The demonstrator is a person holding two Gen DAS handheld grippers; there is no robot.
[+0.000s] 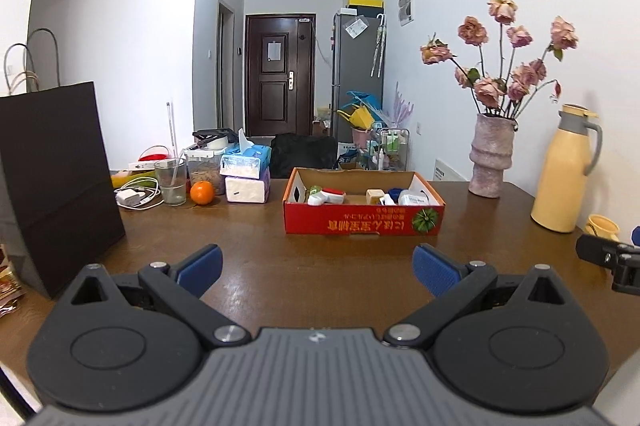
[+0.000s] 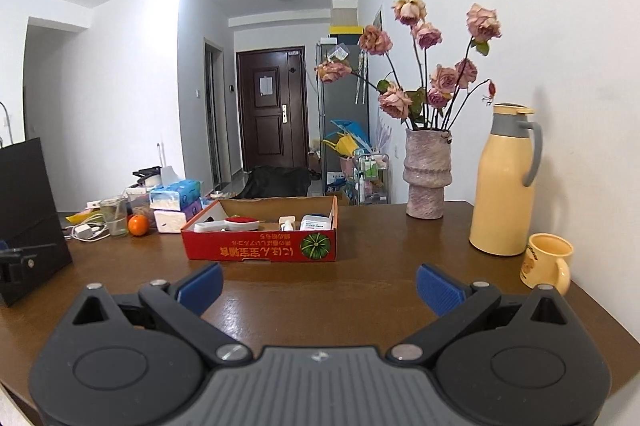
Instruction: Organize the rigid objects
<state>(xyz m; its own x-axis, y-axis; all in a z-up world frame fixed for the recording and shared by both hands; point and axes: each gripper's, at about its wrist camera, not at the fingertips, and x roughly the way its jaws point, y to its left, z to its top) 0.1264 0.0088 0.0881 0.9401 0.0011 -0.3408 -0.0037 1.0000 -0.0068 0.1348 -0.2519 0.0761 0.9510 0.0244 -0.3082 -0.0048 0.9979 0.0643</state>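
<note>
A red cardboard box [image 1: 364, 224] [image 2: 260, 246] sits on the brown table [image 1: 320, 266] [image 2: 360, 266], holding several small white, red and blue items. My left gripper [image 1: 318, 268] is open, well short of the box, with nothing between its blue pads. My right gripper [image 2: 319, 286] is open too, near the table's front and right of the box. A yellow mug [image 2: 546, 260] [image 1: 602, 226] stands beside a yellow thermos jug [image 2: 506, 178] [image 1: 564, 168] at the right. An orange [image 1: 202, 193] [image 2: 138, 225] lies left of the box.
A vase of dried roses [image 1: 492, 154] [image 2: 426, 174] stands behind the box at the right. A black paper bag [image 1: 52, 178] [image 2: 28, 210] stands at the left edge. Tissue packs [image 1: 246, 172], a glass [image 1: 171, 182] and a white charger [image 1: 130, 198] crowd the far left.
</note>
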